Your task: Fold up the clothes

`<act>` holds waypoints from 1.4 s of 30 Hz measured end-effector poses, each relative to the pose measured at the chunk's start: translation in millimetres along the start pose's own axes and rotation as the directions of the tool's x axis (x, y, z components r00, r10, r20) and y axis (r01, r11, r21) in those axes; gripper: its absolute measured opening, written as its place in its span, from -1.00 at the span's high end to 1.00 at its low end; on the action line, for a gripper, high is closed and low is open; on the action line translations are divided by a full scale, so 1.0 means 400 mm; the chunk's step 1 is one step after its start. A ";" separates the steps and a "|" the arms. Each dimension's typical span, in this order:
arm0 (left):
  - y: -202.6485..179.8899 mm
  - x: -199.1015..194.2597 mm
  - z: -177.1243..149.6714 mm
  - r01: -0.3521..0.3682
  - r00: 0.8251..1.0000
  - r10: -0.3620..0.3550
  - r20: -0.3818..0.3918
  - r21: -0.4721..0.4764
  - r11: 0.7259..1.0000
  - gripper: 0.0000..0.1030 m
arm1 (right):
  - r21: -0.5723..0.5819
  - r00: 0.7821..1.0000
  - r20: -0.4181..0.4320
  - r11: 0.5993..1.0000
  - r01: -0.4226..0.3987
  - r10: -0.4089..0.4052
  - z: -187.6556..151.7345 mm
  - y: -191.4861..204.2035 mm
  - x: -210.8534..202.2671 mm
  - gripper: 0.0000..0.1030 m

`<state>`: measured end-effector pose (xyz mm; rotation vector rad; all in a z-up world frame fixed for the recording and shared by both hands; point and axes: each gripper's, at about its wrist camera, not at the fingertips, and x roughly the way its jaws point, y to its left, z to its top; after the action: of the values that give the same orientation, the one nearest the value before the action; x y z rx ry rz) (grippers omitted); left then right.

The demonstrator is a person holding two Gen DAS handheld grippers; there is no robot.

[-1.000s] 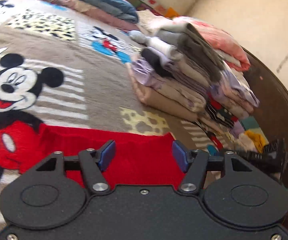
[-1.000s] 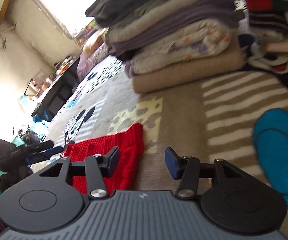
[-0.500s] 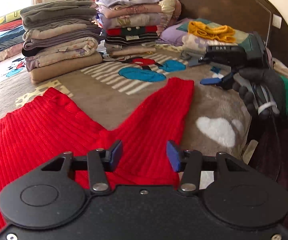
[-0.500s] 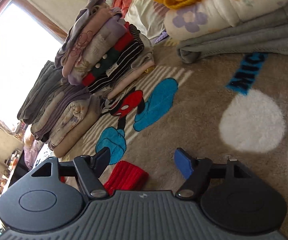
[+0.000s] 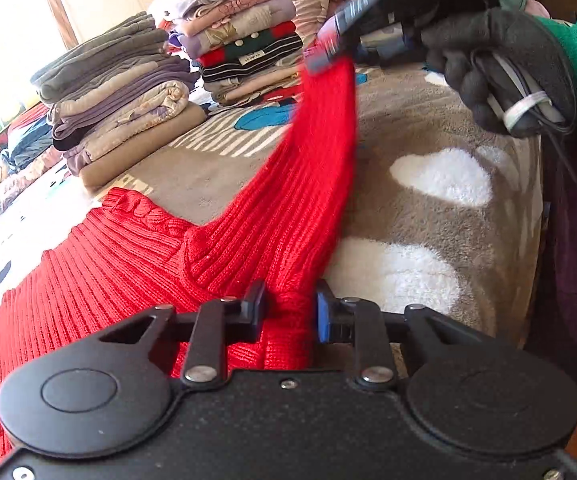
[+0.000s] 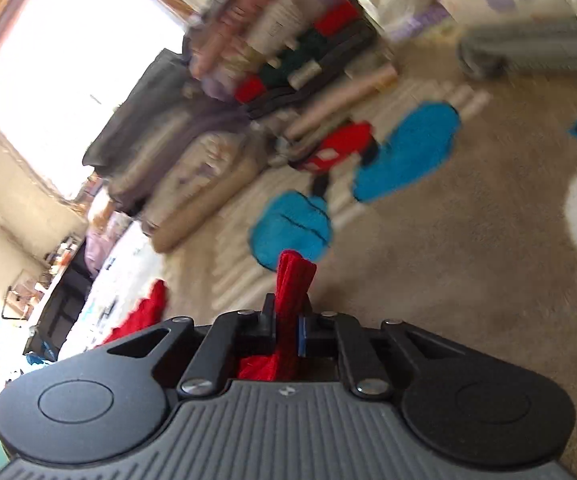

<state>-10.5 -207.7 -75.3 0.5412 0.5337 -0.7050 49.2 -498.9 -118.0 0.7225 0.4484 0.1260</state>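
A red ribbed knit sweater (image 5: 100, 280) lies on the patterned blanket (image 5: 428, 208). My left gripper (image 5: 288, 312) is shut on the sweater's near edge by the base of a sleeve. My right gripper (image 6: 288, 326) is shut on the sleeve's cuff (image 6: 293, 276), which sticks up between its fingers. In the left wrist view the right gripper (image 5: 328, 54) holds the sleeve (image 5: 320, 152) lifted and stretched up and away from the blanket. The right wrist view is blurred.
Two tall stacks of folded clothes (image 5: 128, 96) (image 5: 244, 44) stand at the back of the bed, also in the right wrist view (image 6: 192, 128). More folded items lie at the far right (image 6: 528, 48). A bright window (image 6: 68, 60) is on the left.
Both grippers have shut on the sweater: the left on the near edge, the right on the sleeve cuff. The right gripper has lifted the sleeve off the blanket.
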 end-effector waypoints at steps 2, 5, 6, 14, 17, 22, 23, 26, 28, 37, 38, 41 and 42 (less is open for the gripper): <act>-0.001 0.001 -0.003 0.005 1.000 -0.006 -0.003 -0.011 1.000 0.55 | -0.089 0.997 0.080 0.996 0.024 -0.017 0.009 0.027 -0.030 0.81; -0.001 0.003 -0.002 0.014 1.000 -0.014 -0.006 -0.003 1.000 0.55 | 0.002 0.985 -0.056 0.986 0.166 -0.165 0.002 -0.035 0.014 0.70; 0.003 0.002 -0.001 0.021 1.000 -0.021 -0.007 -0.009 1.000 0.54 | -0.007 0.981 -0.057 0.982 0.186 -0.186 0.003 -0.038 0.015 0.68; -0.003 -0.013 -0.002 0.070 0.998 -0.070 0.003 -0.011 0.997 0.27 | -0.054 0.974 -0.049 0.974 0.219 -0.221 -0.006 -0.041 0.004 0.21; 0.002 -0.041 0.002 0.142 0.990 -0.142 0.011 -0.027 0.989 0.21 | -0.098 0.956 -0.017 0.952 0.291 -0.294 -0.003 -0.037 0.002 0.54; 0.064 -0.131 -0.008 0.255 0.967 -0.251 0.047 -0.148 0.956 0.17 | 0.004 0.966 0.007 0.966 0.258 -0.258 0.004 -0.065 -0.025 0.23; 0.098 -0.151 -0.018 0.232 0.973 -0.225 0.057 -0.203 0.951 0.17 | 0.009 0.966 0.018 0.966 0.257 -0.257 0.002 -0.062 -0.035 0.22; 0.237 -0.206 -0.066 0.107 0.993 -0.075 0.090 -0.434 0.895 0.17 | -0.012 0.967 0.070 0.969 0.245 -0.243 -0.009 -0.033 -0.072 0.15; 0.335 -0.239 -0.112 0.017 0.996 0.038 0.081 -0.590 0.807 0.18 | -0.116 0.978 0.085 0.973 0.200 -0.191 -0.033 0.028 -0.088 0.15; 0.343 -0.293 -0.206 -0.162 0.986 0.153 -0.067 -0.611 0.775 0.20 | -0.574 0.981 -0.176 0.800 -0.174 0.087 -0.269 0.358 -0.085 0.18; 0.307 -0.285 -0.208 -0.178 0.984 0.155 -0.089 -0.558 0.810 0.20 | -0.609 0.970 -0.219 0.762 -0.220 0.105 -0.304 0.393 -0.083 0.18; 0.211 -0.241 -0.226 -0.198 0.975 0.139 -0.173 -0.396 0.897 0.20 | -0.693 0.941 -0.322 0.652 -0.309 0.103 -0.408 0.477 -0.077 0.22; 0.180 -0.217 -0.238 -0.202 0.969 0.138 -0.206 -0.329 0.923 0.14 | -0.719 0.930 -0.362 0.617 -0.320 0.060 -0.447 0.497 -0.067 0.22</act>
<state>-40.0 -63.2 -71.8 0.3138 0.7528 -0.3832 -44.9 -248.3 -94.9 -0.1263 0.5526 0.6122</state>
